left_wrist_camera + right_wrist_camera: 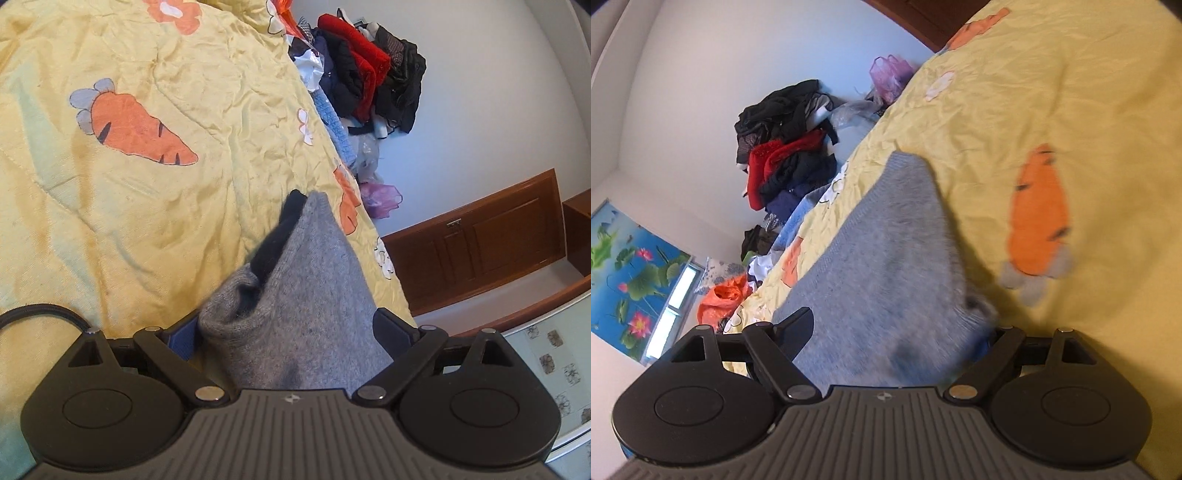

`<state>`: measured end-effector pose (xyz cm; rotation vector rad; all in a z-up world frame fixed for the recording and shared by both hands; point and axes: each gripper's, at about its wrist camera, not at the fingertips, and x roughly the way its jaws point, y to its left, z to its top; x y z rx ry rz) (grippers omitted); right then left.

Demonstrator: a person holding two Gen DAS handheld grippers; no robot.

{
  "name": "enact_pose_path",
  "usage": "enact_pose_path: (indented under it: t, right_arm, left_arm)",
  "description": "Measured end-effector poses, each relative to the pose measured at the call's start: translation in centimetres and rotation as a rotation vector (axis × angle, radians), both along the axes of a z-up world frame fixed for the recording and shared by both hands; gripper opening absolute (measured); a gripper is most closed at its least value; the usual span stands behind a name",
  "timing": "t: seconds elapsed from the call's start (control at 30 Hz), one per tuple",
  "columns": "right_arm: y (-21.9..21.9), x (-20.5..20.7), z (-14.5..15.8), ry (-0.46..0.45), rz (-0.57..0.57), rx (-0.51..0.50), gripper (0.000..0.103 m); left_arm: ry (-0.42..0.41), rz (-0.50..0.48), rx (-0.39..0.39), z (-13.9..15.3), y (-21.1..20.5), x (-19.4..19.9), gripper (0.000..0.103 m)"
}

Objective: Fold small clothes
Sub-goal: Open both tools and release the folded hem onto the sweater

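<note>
Grey knitted wool, a small garment (pixel 314 295) with a black band (pixel 280 236) along one edge, lies on a yellow carrot-print quilt (pixel 129 203) near the bed's edge and reaches back between the jaws of both tools. The left gripper (pixel 291 332) and the right gripper (pixel 897 332) each stand wide apart around the cloth, and whether the pads press on it cannot be told. Beyond that edge, dark and red clothes (pixel 365 77) are heaped against the white wall (pixel 480 92).
</note>
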<state>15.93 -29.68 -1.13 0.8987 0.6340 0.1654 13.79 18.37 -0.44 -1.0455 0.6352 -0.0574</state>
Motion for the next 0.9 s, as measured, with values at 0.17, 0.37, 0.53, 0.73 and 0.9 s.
enact_pose_path:
  t: [0.17, 0.37, 0.53, 0.73, 0.9]
  right_arm:
    - [0.3, 0.3, -0.3, -0.016, 0.018, 0.001, 0.075]
    - [0.3, 0.3, -0.4, -0.024, 0.028, -0.021, 0.073]
    - [0.5, 1.4, -1.2, 0.007, -0.005, -0.043, 0.036]
    - [-0.4, 2.1, -2.3, 0.052, -0.024, 0.057, 0.012]
    - [-0.4, 1.6, 0.9, -0.013, -0.002, 0.106, 0.012]
  left_arm:
    - [-0.060, -0.072, -0.046, 0.0, -1.0, -1.3, 0.096]
    - [-0.006, -0.081, 0.047, -0.4, -1.3, 1.1, 0.061]
    - [0.050, -0.117, 0.129, -1.3, -2.0, 2.7, 0.022]
    - [0.023, -0.105, 0.189, 0.0, -2.1, 2.3, 0.007]
    - [-0.077, -0.138, 0.239, 4.2, -2.3, 1.5, 0.006]
